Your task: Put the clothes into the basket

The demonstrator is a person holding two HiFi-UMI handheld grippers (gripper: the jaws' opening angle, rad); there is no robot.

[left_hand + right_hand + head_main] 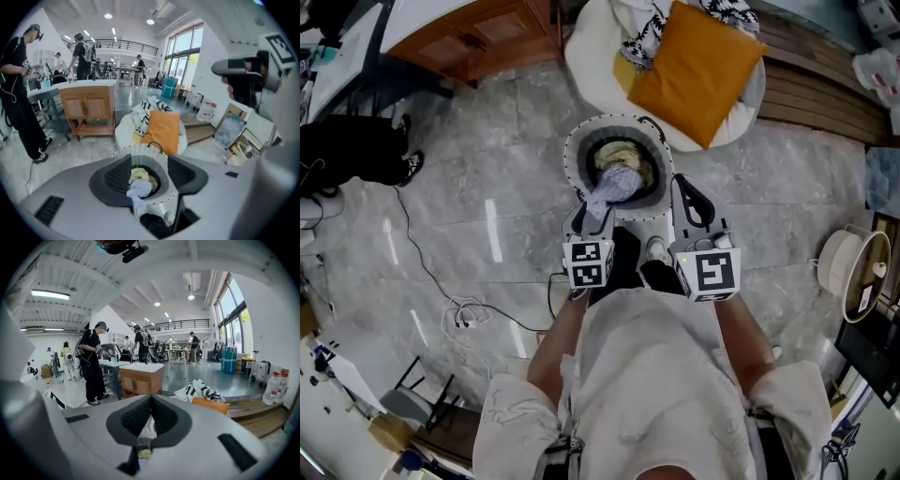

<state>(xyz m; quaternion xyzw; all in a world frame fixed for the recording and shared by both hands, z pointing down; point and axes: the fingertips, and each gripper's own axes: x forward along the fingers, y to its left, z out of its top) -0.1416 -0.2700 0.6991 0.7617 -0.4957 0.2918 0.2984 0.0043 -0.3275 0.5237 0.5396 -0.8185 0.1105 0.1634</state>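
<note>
Just over basket (574, 150): left gripper (592, 217) gaping, cloth (614, 183) between jaws; right gripper (692, 199) closed, empty. Cloth may snag, drag out.

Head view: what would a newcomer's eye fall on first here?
A pale blue cloth sits between the open jaws of the left gripper, over a round white basket on the floor that holds a yellowish garment. Behind the basket, an orange cushion lies on a white beanbag. The right gripper has its jaws shut, with nothing in them.
</note>
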